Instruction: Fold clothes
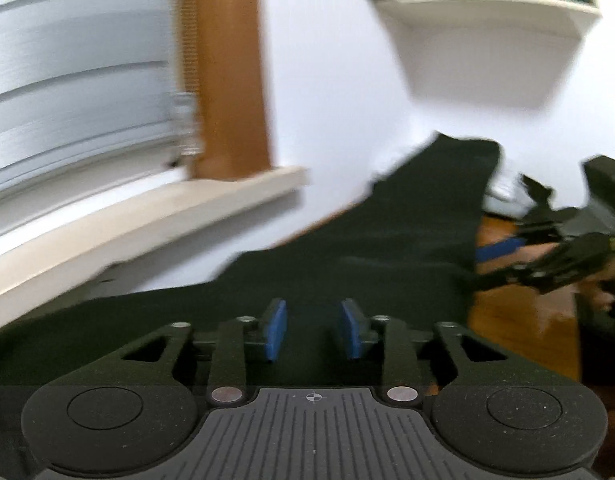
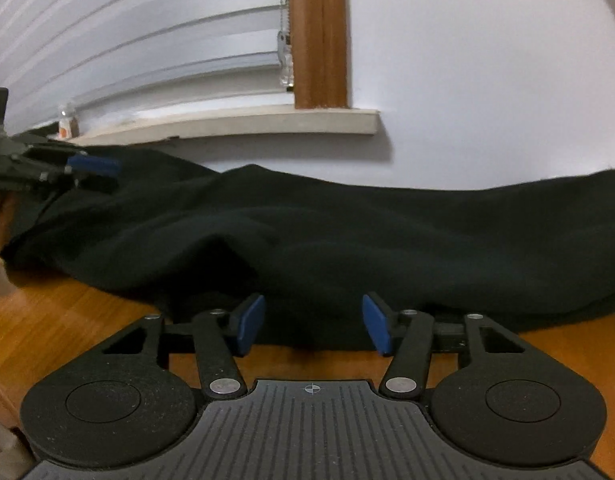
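Blue-padded right gripper (image 2: 313,322) sits low at the dark garment's (image 2: 347,240) near hem on the wooden counter (image 2: 67,320), jaws apart. Left gripper (image 1: 313,330) hovers over cloth, jaws apart, empty. Pinch both edges evenly before lifting, I'd judge.

Black garment (image 2: 347,240) covers the desk (image 2: 67,320) back to the wall, blocking passage there. Bare desk strip in front of the garment is free. Window sill (image 2: 235,122) overhangs behind the garment. Wall shelf (image 1: 487,12) projects above it.
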Demonstrator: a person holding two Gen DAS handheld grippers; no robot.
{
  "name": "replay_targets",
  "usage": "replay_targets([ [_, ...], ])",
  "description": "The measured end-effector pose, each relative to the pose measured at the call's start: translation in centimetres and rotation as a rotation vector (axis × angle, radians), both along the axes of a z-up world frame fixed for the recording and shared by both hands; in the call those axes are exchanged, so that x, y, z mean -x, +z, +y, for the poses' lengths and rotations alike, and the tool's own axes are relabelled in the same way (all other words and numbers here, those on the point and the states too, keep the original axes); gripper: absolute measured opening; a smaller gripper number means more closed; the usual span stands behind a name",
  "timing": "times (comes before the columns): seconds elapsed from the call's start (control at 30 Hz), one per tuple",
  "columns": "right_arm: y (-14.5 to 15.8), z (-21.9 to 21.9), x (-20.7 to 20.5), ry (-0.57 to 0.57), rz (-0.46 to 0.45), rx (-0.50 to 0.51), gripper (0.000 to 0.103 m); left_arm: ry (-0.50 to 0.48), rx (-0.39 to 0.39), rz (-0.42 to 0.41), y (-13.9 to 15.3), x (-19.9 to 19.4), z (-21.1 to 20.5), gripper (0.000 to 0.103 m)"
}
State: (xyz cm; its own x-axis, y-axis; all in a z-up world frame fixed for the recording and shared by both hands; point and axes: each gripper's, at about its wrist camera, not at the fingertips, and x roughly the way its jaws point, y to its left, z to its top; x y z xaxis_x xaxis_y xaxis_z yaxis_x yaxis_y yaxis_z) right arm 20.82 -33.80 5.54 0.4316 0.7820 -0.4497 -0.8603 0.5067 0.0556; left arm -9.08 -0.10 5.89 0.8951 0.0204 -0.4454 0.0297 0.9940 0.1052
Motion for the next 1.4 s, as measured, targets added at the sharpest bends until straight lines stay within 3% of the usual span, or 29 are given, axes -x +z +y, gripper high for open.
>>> replay_targets([
  [0.03,-0.2,0.1,0.5,0.005,0.008,-0.018,0.054,-0.011,-0.030,0.010,-0.2,-0.3,-1.3,0.061],
  [0.1,-0.4,0.5,1.5,0.019,0.002,-0.034,0.054,-0.030,-0.081,0.036,-1.0,-1.2,-3.5,0.061],
  [0.2,-0.4,1.0,2.7,0.020,-0.023,-0.042,0.054,-0.070,-0.125,0.070,-1.9,-2.2,-5.8,0.072],
  [0.37,-0.6,1.8,3.8,0.063,-0.005,-0.064,0.054,-0.096,-0.223,0.104,-3.3,-3.5,-7.0,0.071],
  [0.4,-0.6,2.3,4.0,0.074,-0.008,-0.059,0.054,-0.101,-0.252,0.103,-3.5,-3.6,-7.0,0.058],
  [0.43,-0.6,2.6,4.2,0.091,-0.010,-0.054,0.054,-0.112,-0.252,0.106,-3.4,-3.7,-6.8,0.034],
  [0.53,-0.5,3.9,4.9,0.144,-0.017,-0.042,0.054,-0.145,-0.166,0.109,-2.0,-4.3,-4.9,0.007],
  [0.6,-0.4,5.0,5.3,0.162,-0.033,-0.026,0.054,-0.126,-0.112,0.084,-0.5,-4.5,-3.3,0.007],
  [0.67,-0.3,6.0,5.7,0.179,-0.050,-0.010,0.055,-0.127,0.010,0.076,0.8,-4.8,-1.2,0.007],
  [0.8,0.3,7.2,4.1,0.153,-0.011,-0.056,0.055,-0.125,0.148,0.075,1.6,-5.1,1.8,0.007],
  [0.93,1.6,8.6,3.2,0.168,-0.018,-0.052,0.056,-0.119,0.229,0.061,2.4,-5.2,3.6,0.007],
  [1.1,2.0,10.8,3.0,0.245,-0.064,-0.032,0.063,-0.137,0.249,0.076,3.2,-6.1,4.3,0.007],
  [1.13,1.8,11.0,2.7,0.258,-0.054,-0.030,0.061,-0.153,0.255,0.086,3.1,-6.2,4.2,0.007],
  [1.2,1.6,10.9,2.6,0.295,-0.024,-0.010,0.005,-0.154,0.250,0.089,3.2,-6.0,4.2,0.007],
  [1.27,1.4,10.2,2.6,0.344,0.017,0.026,0.004,-0.142,0.244,0.082,3.2,-5.7,4.5,0.007],
  [1.4,0.8,7.4,4.7,0.394,-0.022,0.118,0.004,-0.137,0.250,0.082,3.0,-5.3,4.9,0.006],
])
